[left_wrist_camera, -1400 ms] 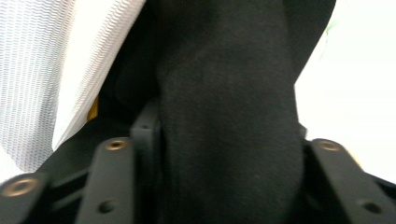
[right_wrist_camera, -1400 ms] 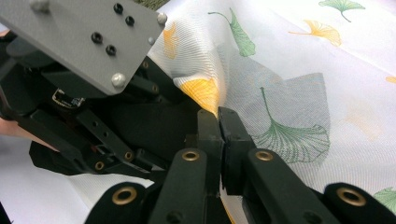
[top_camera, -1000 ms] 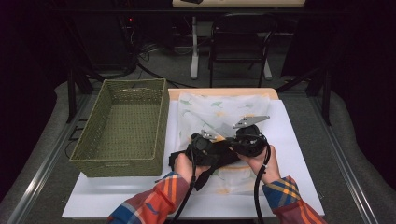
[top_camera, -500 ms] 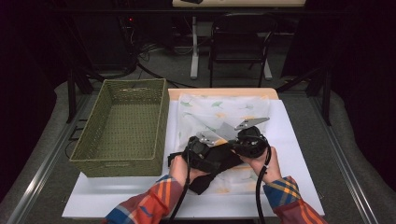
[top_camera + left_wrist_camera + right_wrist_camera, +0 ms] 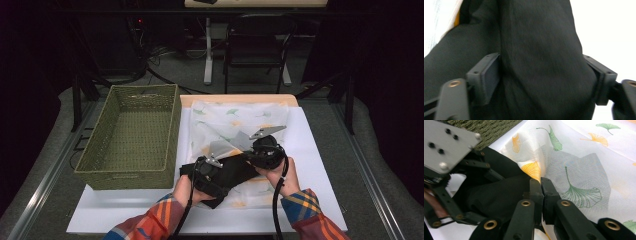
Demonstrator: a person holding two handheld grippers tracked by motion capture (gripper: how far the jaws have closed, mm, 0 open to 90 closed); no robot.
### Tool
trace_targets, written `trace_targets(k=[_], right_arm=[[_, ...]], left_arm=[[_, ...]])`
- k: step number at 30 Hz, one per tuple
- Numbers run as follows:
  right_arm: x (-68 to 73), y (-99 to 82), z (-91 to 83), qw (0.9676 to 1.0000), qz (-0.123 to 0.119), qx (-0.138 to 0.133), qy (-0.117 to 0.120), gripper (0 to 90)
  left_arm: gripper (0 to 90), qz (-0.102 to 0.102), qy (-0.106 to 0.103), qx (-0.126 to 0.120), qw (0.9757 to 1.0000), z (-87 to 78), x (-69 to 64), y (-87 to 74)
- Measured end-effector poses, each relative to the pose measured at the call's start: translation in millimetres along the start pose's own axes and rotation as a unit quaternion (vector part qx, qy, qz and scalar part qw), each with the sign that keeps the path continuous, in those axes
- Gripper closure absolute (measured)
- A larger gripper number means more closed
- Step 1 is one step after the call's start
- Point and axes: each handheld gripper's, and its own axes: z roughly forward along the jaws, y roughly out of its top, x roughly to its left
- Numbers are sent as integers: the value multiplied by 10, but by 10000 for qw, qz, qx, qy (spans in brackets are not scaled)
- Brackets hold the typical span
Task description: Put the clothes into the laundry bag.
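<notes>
- Sleeves of orange, blue and yellow plaid (image 5: 150,226) come in at the near edge, and your hands hold both grippers close together over the near middle of the white board (image 5: 320,150).
- Your left gripper (image 5: 541,77) has just been opening; its jaws stand wide, with a thick fold of the black cloth (image 5: 235,172) bulging between them. The blurred left gripper view does not let you tell whether the pads press on it.
- Your right gripper (image 5: 541,183) is pinched tight, the jaws meeting where the black cloth's edge lies against the sheer leaf-print cloth (image 5: 240,117). Which of the two it grips, you cannot tell.
- The black cloth lies bunched under both grippers, on the near part of the leaf-print cloth.
- The leaf-print cloth spreads flat from there to the far side of the board.
- A green woven basket (image 5: 125,172) stands on the left, just beside the cloths.
- Beyond the table, a dark chair (image 5: 255,55) stands on the floor.
</notes>
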Motion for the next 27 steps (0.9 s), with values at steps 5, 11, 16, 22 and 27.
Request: trace_targets(k=[5,11,16,22,27], right_arm=[[2,3,15,10000,5,29,7,891],[20,11,7,10000,-7,22,12,892],[30,24,-3,10000,1,-17,35,892],[52,52,-16,9999,9,-118,64,892],[70,51,-4,9999,-51,-127,72,891]], left_arm=[[360,-17,242,-19,9997,113,-64,19],[572,-155,542,-34,9984,116,-103,24],[613,-484,616,-235,9967,70,-114,37],[615,-960,654,-704,9907,-4,-193,164],[569,-963,626,-739,9906,72,-261,305]])
